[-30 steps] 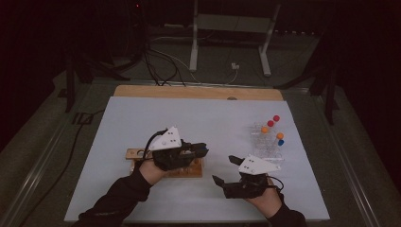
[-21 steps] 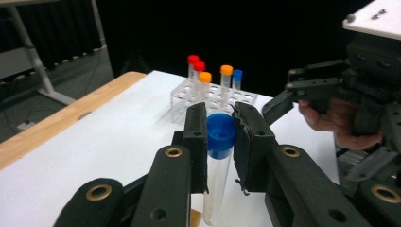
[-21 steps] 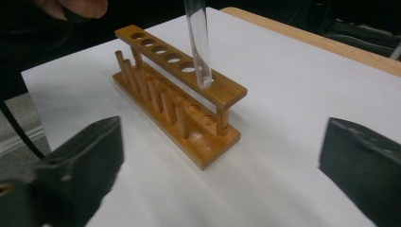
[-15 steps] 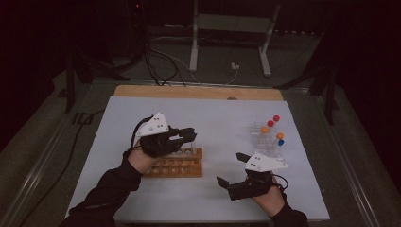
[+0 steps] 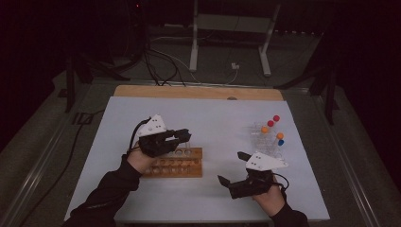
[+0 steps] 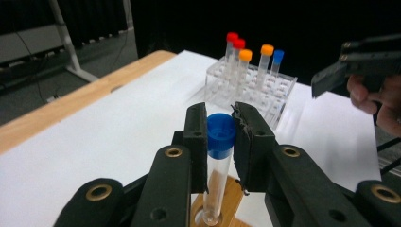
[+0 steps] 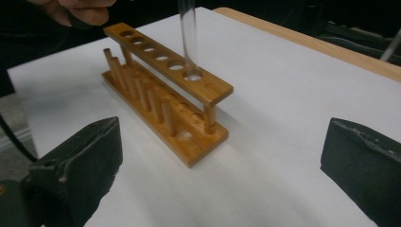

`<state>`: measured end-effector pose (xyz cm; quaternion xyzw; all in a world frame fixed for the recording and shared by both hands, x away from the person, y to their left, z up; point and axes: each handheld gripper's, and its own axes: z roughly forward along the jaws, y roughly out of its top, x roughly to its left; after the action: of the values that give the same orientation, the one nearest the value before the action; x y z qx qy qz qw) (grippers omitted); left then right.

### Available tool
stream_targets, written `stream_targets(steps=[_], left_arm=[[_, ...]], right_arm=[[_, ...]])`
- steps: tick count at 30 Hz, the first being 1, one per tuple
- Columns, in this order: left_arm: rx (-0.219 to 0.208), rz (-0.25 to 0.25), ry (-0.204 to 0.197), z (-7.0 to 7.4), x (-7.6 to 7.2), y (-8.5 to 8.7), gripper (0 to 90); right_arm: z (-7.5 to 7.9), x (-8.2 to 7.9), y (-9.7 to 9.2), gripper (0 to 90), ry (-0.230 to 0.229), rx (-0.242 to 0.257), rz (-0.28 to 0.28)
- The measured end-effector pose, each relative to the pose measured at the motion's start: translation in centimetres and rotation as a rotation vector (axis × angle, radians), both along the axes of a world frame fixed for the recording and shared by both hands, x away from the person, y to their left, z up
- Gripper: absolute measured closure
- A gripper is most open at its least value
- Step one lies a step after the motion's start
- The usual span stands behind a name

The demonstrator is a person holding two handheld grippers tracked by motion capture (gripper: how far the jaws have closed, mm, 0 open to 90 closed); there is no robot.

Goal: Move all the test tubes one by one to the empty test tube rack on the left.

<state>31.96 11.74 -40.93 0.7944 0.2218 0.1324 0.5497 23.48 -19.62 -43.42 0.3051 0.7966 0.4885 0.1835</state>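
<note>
Your left gripper (image 6: 221, 137) is pinching a clear test tube with a blue cap (image 6: 221, 134), the jaws pressed on it just below and around the cap. The tube hangs upright, and its rounded bottom sits at the end hole of the wooden rack (image 5: 175, 162). In the right gripper view the glass of the tube (image 7: 188, 38) comes straight down into that last hole in the rack's top bar (image 7: 163, 59), at the end nearest your right gripper; whether the bottom has gone through the hole, you cannot tell from these pictures.

In the high view your left gripper (image 5: 182, 137) hovers over the far right part of the wooden rack, which lies left of the table's middle on the white sheet (image 5: 217, 118).

Your right gripper (image 5: 234, 169) sits near the near right edge of the table, well apart from the rack, with its jaws spread wide and nothing between them. Its black pads (image 7: 82, 161) frame the rack from a distance.

To the far right stands a clear plastic rack (image 5: 265, 139) with capped tubes, red, orange and blue (image 6: 253, 52).
</note>
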Motion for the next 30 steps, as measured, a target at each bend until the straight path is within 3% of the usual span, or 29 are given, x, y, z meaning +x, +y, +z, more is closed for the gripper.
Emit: stream_targets(steps=[4, 9, 13, 17, 20, 30], left_arm=[[0.003, 0.002, 0.021, -1.1, 0.0, 0.0, 77.7], [0.012, 0.012, 0.042, -2.3, -0.1, -0.1, 77.7], [0.024, 0.015, 0.049, -2.9, -0.1, -0.4, 77.7], [0.032, 0.019, 0.058, -3.5, -0.1, -0.6, 77.7], [0.039, 0.023, 0.059, -3.9, -0.2, -0.7, 77.7], [0.058, 0.026, 0.058, -4.6, -0.3, -1.0, 77.6]], right_arm=[[-0.3, -0.1, 0.1, 0.0, -0.017, -0.021, -0.024], [-0.3, -0.2, -0.2, 0.0, -0.018, 0.006, -0.032], [-0.4, -0.2, -0.2, 0.0, -0.02, 0.008, -0.009], [-0.7, 0.0, -0.3, 0.0, 0.016, 0.04, 0.035], [-0.8, 0.2, -0.4, 0.0, 0.015, 0.055, 0.057], [-0.9, 0.2, -0.3, 0.0, 0.032, 0.023, 0.044]])
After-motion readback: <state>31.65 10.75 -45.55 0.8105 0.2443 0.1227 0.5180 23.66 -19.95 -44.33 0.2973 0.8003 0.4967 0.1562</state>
